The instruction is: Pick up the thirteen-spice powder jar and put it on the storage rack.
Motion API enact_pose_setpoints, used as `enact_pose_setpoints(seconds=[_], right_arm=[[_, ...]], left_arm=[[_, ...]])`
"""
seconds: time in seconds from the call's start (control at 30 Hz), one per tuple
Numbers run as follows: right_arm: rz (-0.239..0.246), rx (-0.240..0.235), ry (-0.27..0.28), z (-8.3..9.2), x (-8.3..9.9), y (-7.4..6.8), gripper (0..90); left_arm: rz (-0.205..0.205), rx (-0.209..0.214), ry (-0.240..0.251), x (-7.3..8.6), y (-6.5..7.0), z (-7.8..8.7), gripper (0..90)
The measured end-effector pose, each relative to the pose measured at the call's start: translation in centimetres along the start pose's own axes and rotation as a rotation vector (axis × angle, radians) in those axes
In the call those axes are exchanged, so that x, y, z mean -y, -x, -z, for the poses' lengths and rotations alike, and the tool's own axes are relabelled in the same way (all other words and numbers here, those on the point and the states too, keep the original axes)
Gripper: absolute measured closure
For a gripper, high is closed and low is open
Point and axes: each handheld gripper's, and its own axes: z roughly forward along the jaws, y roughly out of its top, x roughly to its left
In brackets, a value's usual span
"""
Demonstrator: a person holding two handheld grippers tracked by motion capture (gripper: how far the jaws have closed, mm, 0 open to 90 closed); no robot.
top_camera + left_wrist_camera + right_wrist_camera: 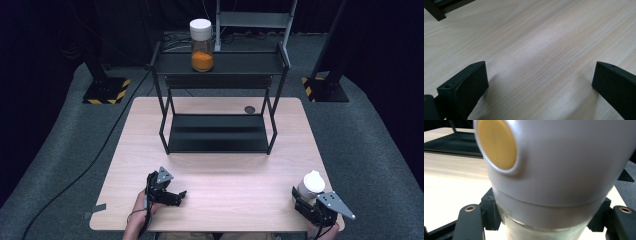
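Right gripper [306,199] pinching white-capped glass bottle [554,170] at near right table [220,190] corner. Left gripper [176,196] spread, near left.

Bare table [220,175] lies open between both grippers; the black shelf rack [218,132] blocks the far half.

Two hand-held black claws, each carried by a bare forearm.

The left claw [181,195] is matt black with a grey three-cornered plate on top and a black cable trailing from its rear; its jaws are thick, blunt, wedge-shaped blocks, each with a small hole near the upper edge. The right claw [299,196] is likewise black with a grey three-cornered plate; its rounded black linkage arms carry brass-coloured screw fittings. No sleeves visible on either forearm.
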Motion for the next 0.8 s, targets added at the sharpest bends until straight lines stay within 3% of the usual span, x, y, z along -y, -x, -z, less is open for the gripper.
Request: enact_pose_setpoints(seconds=[0.33,0.8], right_arm=[[0.013,-0.041,0.011,0.2,-0.7,-0.3,30.2],[0.039,-0.086,0.025,-0.4,-1.8,-1.0,30.3]], left_arm=[[0.017,-0.011,0.001,-0.1,0.2,-0.2,0.0],[0.004,0.001,0.001,-0.1,-0.1,-0.1,0.0]])
